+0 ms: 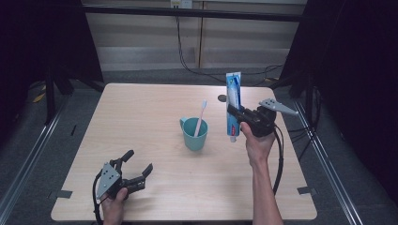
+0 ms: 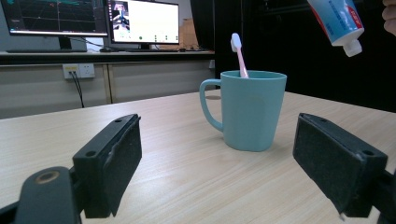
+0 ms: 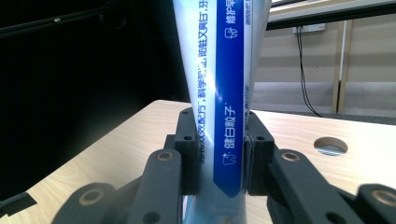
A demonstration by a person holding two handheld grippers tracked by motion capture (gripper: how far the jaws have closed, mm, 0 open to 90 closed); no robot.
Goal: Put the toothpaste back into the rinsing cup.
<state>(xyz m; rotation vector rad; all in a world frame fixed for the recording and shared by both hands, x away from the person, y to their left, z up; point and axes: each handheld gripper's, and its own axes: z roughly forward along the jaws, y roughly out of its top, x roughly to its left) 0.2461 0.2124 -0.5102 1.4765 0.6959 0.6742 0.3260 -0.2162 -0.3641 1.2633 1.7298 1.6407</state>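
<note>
**A:** What fills the scene, largest first?

**B:** A pale wooden bench (image 1: 155, 108), seen from above, with a small round hole (image 1: 222, 98) at about one o'clock from its centre. Near the middle stands a teal mug (image 1: 194, 134), handle toward nine o'clock, a pink toothbrush (image 1: 201, 115) leaning inside with its bristle head up.

**A:** And the hands?

**B:** The right claw (image 1: 233, 112), at three o'clock from the mug and raised off the bench, is clamped on a blue-and-white toothpaste tube (image 1: 233, 101). Its own view shows both pads pressed flat against the tube's sides. The tube stands nearly upright, white cap at the bottom, crimped end at twelve o'clock, just beside the mug but not touching it.

**A:** The other one?

**B:** The left claw (image 1: 139, 164) sits low at seven o'clock from the mug, well apart from it, jaws spread wide with nothing between them. Its view looks straight at the mug, the tube's cap hanging at upper right.
</note>
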